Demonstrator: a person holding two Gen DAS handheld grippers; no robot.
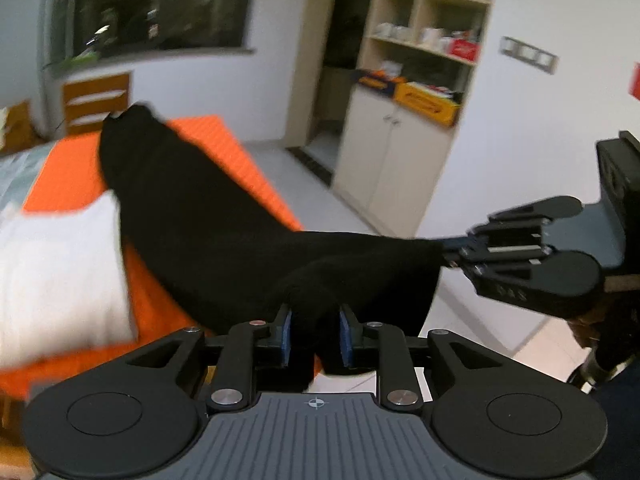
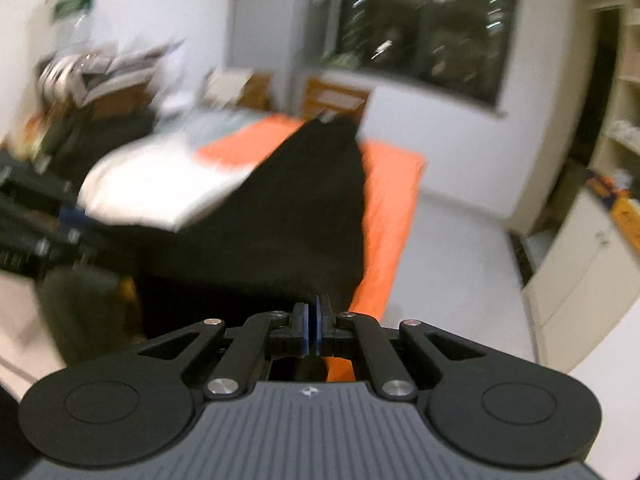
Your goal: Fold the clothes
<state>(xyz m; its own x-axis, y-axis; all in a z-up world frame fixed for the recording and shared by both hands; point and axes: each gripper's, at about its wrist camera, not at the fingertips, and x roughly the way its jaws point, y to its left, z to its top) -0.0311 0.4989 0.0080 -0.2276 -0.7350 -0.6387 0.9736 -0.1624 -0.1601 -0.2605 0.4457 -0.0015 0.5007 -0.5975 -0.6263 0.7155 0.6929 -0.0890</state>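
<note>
A white pillow (image 1: 60,272) is lying at the left on the orange mattress (image 1: 248,168). Beside it, the black garment (image 1: 208,224) is stretching from the mattress's far end toward both grippers, hanging lifted off the near edge. The left gripper (image 1: 314,332) is pinching a bunched fold of the garment, its jaws partly apart around thick cloth. Further right, the right gripper (image 2: 311,330) is gripping the garment's corner, its jaws pressed nearly together on thin fabric. A shelving cabinet (image 1: 408,120) is standing against the wall.
</note>
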